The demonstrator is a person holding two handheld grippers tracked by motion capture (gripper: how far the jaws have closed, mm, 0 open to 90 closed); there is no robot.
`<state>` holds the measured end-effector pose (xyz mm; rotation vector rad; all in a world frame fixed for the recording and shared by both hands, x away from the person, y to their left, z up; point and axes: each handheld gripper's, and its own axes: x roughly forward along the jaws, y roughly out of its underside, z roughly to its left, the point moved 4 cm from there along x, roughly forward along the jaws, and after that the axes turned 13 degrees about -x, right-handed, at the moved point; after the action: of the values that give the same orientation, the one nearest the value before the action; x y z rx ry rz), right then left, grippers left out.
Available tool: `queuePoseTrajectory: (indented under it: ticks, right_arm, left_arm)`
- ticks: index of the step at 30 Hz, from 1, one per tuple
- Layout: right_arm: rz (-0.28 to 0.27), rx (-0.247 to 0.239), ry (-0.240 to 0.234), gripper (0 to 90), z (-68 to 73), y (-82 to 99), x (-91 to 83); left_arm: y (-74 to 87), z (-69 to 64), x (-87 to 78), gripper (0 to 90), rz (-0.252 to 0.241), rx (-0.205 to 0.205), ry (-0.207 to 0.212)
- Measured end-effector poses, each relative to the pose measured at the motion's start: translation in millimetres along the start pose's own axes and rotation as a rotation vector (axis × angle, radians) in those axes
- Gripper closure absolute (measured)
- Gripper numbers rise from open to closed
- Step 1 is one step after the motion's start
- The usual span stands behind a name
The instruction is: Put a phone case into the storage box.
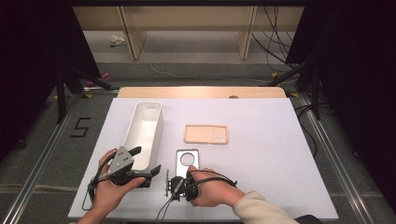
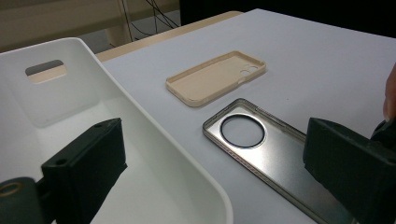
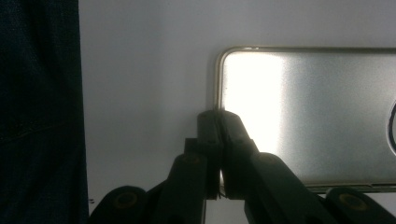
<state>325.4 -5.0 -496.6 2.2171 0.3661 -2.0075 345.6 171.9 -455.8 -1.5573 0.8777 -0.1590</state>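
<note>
White sheeting covers the table (image 1: 261, 158), with dark floor and pale wooden shelving beyond it at twelve o'clock. On the sheet, a silver phone case (image 1: 187, 161) with a round camera hole lies near the front edge, just at three o'clock of a long white bin (image 1: 144, 128). A beige phone case (image 1: 206, 134) lies at about one o'clock from the silver one, apart from it.

At the silver case's six o'clock end, the right gripper (image 3: 218, 116) is clamped on the case's rim, one jaw inside the wall and one outside, pressed tight together. The right hand (image 1: 212, 189) holds it low over the sheet.

Over the bin's near end, the left gripper (image 1: 144, 161) has its jaws spread wide with nothing between them; one jaw hangs inside the bin, the other outside over the silver case.
</note>
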Motion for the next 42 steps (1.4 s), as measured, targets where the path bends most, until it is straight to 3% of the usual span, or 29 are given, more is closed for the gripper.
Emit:
queuePoseTrajectory:
  ticks: [14, 21, 25, 28, 31, 42]
  right_arm:
    - [-0.07, 0.044, -0.015, 88.4, -1.8, 5.1, -10.7]
    - [-0.161, 0.085, -0.024, 88.4, -6.7, 12.4, -22.7]
    - [-0.212, 0.103, -0.009, 88.4, -9.4, 17.4, -26.8]
    - [-0.276, 0.152, 0.006, 88.4, -11.4, 25.2, -33.5]
    - [-0.325, 0.169, 0.021, 88.4, -13.6, 31.5, -37.9]
    - [-0.47, 0.201, 0.085, 88.4, -20.7, 46.8, -55.3]
  left_arm:
    - [-1.0, 1.1, -1.2, 6.1, -0.011, -0.004, -0.007]
    - [-1.5, 1.5, -2.2, 6.5, -0.016, -0.007, -0.011]
    - [-1.6, 1.9, -2.3, 6.6, -0.017, -0.01, -0.011]
    - [-1.8, 1.8, -2.5, 6.8, -0.021, -0.013, -0.01]
    - [-1.7, 1.9, -2.4, 6.9, -0.02, -0.014, -0.009]
    - [-6.7, -4.6, -0.3, 9.8, -0.027, -0.02, 0.003]
